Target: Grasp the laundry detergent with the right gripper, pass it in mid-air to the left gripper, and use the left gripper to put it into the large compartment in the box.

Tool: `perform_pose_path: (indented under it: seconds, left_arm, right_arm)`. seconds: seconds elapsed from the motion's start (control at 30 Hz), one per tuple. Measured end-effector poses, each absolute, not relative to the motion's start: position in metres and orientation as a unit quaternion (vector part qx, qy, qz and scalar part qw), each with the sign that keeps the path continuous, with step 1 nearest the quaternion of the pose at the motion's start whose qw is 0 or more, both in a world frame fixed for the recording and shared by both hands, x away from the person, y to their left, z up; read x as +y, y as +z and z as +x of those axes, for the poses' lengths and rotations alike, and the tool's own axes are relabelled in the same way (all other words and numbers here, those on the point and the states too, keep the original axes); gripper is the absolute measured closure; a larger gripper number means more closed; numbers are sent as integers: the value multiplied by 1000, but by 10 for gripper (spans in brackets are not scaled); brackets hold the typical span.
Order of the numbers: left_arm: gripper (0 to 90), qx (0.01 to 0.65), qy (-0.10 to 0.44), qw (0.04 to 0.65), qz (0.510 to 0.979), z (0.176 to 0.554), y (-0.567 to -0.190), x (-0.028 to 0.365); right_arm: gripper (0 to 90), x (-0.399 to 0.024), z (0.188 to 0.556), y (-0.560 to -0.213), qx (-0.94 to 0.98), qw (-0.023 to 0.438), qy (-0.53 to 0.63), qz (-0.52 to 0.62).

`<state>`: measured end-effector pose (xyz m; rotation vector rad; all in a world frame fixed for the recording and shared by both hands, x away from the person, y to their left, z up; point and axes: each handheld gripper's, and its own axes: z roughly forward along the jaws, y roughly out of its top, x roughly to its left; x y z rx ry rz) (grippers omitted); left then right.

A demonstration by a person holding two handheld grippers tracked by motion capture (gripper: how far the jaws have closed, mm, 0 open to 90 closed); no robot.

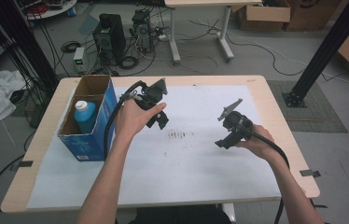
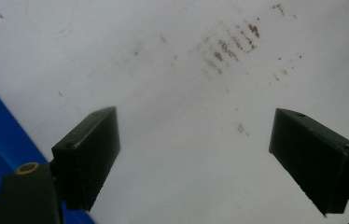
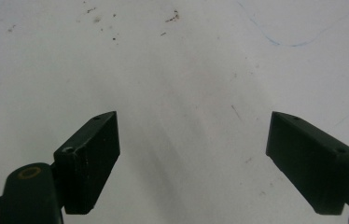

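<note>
Left tool (image 1: 156,109) jaws apart, empty, just right of the blue carton (image 1: 88,140); blue-capped bottle (image 1: 85,115) upright inside it. Right tool (image 1: 231,133) jaws apart, empty, well right of carton over white worktop (image 1: 186,172). Likely next: approach bottle from above, jaws kept wide, clear carton rim.

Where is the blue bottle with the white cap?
In the high view, the blue bottle stands inside the open blue cardboard box at the table's left side, just left of the left tongs.
</note>
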<state>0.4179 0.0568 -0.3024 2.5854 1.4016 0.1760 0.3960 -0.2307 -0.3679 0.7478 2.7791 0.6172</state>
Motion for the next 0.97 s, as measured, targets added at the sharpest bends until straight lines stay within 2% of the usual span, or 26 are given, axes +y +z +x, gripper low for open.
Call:
perform_pose_path:
  seconds: [0.33,0.97]
  left_arm:
    - [170,472,55,91,875,418,-320,53]
    - [170,470,53,102,875,413,-324,54]
  right_arm:
    - [173,-229,397,-366,940,100,206,253]
    - [172,-232,394,-364,937,104,209,258]
